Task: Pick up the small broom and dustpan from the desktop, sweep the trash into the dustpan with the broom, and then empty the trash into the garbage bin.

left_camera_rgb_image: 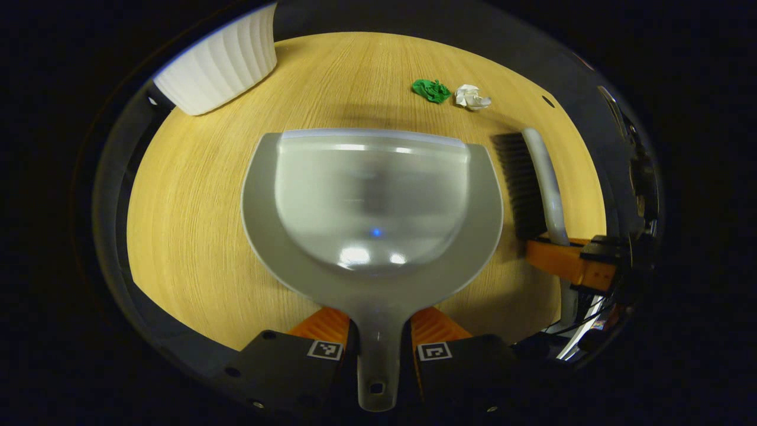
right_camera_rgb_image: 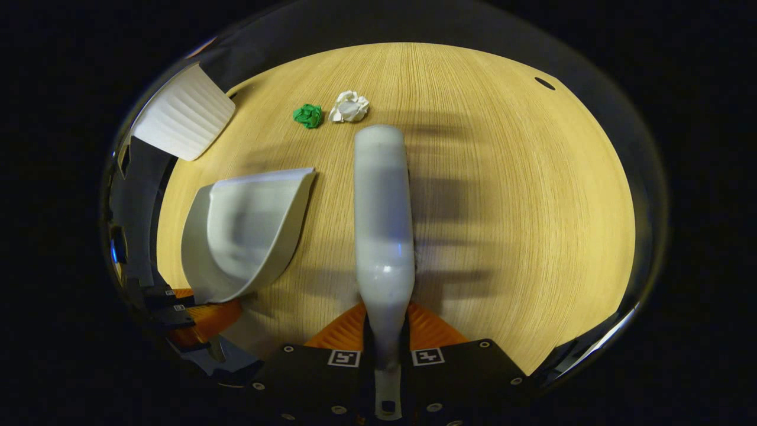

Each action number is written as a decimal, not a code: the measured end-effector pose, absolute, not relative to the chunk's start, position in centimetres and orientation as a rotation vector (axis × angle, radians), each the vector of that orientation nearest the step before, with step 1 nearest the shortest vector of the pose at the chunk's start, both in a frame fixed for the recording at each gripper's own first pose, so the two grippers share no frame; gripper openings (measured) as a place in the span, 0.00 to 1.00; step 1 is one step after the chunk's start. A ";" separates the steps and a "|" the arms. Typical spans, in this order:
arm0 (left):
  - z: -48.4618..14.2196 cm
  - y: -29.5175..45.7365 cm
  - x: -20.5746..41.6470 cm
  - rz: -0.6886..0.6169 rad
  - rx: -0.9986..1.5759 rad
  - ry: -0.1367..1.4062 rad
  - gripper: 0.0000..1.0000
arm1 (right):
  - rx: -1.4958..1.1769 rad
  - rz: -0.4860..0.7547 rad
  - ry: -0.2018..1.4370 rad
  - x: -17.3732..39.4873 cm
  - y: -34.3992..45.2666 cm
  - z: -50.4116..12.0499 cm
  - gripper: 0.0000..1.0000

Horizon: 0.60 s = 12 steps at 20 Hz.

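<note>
Left gripper view: left gripper (left_camera_rgb_image: 378, 343) clamps the dustpan (left_camera_rgb_image: 372, 207) handle; right gripper (right_camera_rgb_image: 387, 340) clamps the broom (right_camera_rgb_image: 383, 225). Paper scraps (right_camera_rgb_image: 349, 106) lie ahead; a hard sweep could scatter them past the pan.

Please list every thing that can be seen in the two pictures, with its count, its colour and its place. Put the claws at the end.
dustpan: one, grey, on the table's middle, handle between the left claw's fingers
broom: one, grey back, dark bristles, handle between the right claw's fingers, to the right of the dustpan
green paper ball: one, green, far side of the table, beyond the dustpan
white paper ball: one, white, beside the green one
garbage bin: one, white, ribbed, far left edge of the table
table: one, light wood
left claw: one, orange and black, shut on the dustpan handle
right claw: one, orange and black, shut on the broom handle
</note>
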<state>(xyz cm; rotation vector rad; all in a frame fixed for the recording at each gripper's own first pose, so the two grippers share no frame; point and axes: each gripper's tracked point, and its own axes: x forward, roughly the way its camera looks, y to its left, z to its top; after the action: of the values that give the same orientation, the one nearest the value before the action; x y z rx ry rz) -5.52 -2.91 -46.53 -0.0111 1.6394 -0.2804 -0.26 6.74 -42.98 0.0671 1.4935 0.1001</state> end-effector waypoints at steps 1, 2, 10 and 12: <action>-46.6 -2.9 -5.3 -0.297 0.004 1.637 0.31 | 0.057 0.096 1.479 0.8 6.3 -42.9 0.16; -46.6 -2.9 -5.0 -0.312 0.015 1.631 0.31 | 0.048 0.093 1.465 1.8 6.0 -42.8 0.16; -46.2 -2.0 -3.5 -0.414 0.094 1.624 0.31 | -0.009 0.109 1.384 11.1 5.4 -41.5 0.15; -46.2 -1.9 -3.4 -0.441 0.103 1.627 0.31 | -0.034 0.128 1.383 12.6 5.6 -42.0 0.15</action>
<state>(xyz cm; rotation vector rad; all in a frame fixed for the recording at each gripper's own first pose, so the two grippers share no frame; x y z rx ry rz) -3.39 -1.91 -46.15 0.1033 1.6274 -0.4414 12.58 5.59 -41.97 -0.0338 1.3833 0.1282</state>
